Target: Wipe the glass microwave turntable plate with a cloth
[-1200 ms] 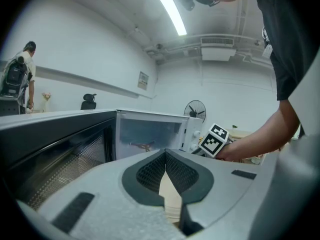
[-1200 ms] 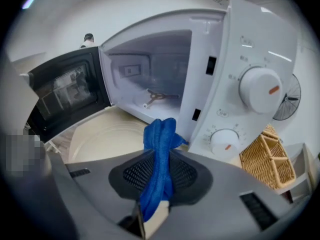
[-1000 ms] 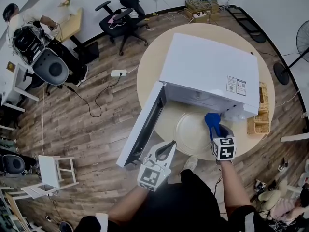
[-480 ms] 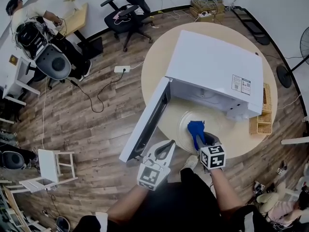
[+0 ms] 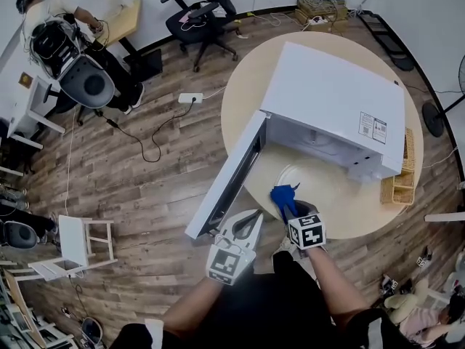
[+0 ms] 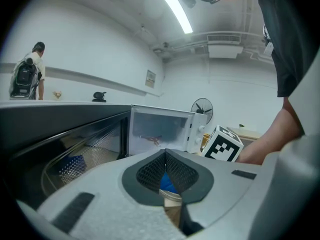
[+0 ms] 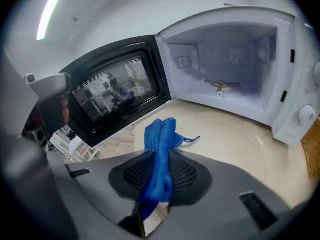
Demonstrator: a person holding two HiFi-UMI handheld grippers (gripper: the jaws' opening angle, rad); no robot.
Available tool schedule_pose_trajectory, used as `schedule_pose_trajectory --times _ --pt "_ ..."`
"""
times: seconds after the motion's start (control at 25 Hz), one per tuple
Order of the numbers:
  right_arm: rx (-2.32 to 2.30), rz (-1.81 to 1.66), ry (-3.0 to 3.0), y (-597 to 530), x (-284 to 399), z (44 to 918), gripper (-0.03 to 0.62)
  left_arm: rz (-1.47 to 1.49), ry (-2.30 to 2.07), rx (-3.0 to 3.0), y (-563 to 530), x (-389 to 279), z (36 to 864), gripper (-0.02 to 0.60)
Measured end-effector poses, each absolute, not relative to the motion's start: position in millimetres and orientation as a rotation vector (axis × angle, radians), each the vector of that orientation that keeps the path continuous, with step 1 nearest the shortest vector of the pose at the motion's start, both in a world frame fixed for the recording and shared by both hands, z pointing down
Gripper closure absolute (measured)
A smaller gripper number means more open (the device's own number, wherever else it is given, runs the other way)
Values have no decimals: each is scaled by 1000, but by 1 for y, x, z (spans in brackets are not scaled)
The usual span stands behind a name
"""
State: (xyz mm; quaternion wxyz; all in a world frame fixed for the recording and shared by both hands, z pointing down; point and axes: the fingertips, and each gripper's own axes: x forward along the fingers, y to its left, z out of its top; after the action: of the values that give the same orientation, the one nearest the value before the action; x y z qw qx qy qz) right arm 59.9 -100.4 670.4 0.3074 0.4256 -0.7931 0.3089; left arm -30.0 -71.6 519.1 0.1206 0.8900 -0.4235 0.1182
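The microwave is set on the round table, with its door swung open to the left, past the table's edge. The glass plate is laid on the table before the open cavity. The cloth, clamped in the right gripper, is positioned at the plate's near left rim. The left gripper is held to its left, by the door's near end.

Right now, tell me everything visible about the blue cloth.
The blue cloth is a soft, towel-like fabric, bunched into a narrow fold with a loose thread at its tip. The right gripper has its fingers shut on it, and the free end sticks out past them over the near rim of the glass plate. Whether it touches the glass is unclear.
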Motion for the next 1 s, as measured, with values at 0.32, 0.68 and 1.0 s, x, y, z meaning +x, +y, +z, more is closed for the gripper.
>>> schedule_pose_trajectory --times 0.32,0.68,1.0 --pt "1072 674 -1971 -100 64 690 517 348 -1245 2599 -70 -30 520 575" --pt "1096 623 -1918 -101 90 689 516 336 -1210 2620 -74 -22 518 575" --pt "1162 629 -1856 -99 133 689 514 351 -1154 2647 -76 -9 520 575"
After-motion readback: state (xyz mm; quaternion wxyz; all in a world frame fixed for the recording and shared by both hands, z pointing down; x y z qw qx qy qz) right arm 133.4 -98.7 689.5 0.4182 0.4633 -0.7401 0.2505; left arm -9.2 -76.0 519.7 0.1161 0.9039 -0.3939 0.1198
